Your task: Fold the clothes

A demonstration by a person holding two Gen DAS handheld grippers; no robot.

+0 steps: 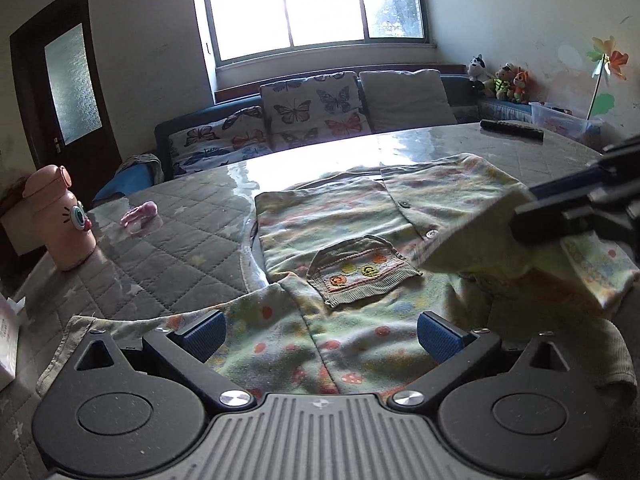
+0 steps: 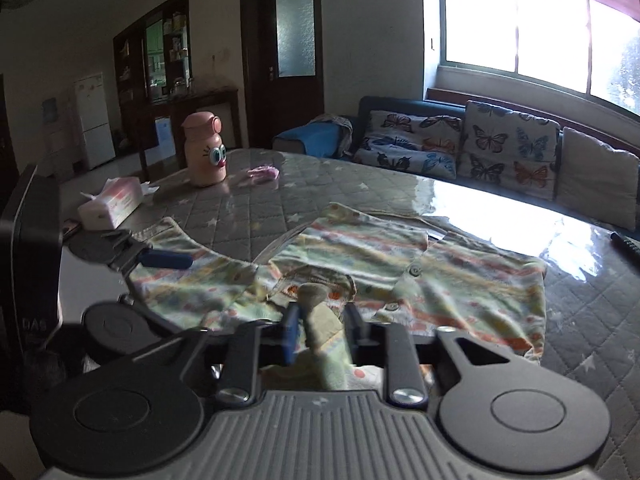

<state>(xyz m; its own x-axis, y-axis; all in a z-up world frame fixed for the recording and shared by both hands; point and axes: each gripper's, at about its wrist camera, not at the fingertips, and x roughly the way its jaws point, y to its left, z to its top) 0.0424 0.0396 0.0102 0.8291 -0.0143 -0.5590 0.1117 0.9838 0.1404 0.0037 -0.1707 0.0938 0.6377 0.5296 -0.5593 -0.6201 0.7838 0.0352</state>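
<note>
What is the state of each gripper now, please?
Left gripper: open, above the garment, holding nothing.
Right gripper: closed on a fold of the garment.

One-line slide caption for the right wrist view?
Right gripper shut on the cardigan's sleeve, lifting it over the cardigan.

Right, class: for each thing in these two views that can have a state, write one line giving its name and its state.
Left gripper: open, over the cardigan, holding nothing.
Right gripper: shut on the sleeve, lifted.
Cardigan: spread flat on the table, partly buttoned.
Pink bottle: upright, lid closed.
Tissue pack: open, a tissue sticking out.
Door: closed.
</note>
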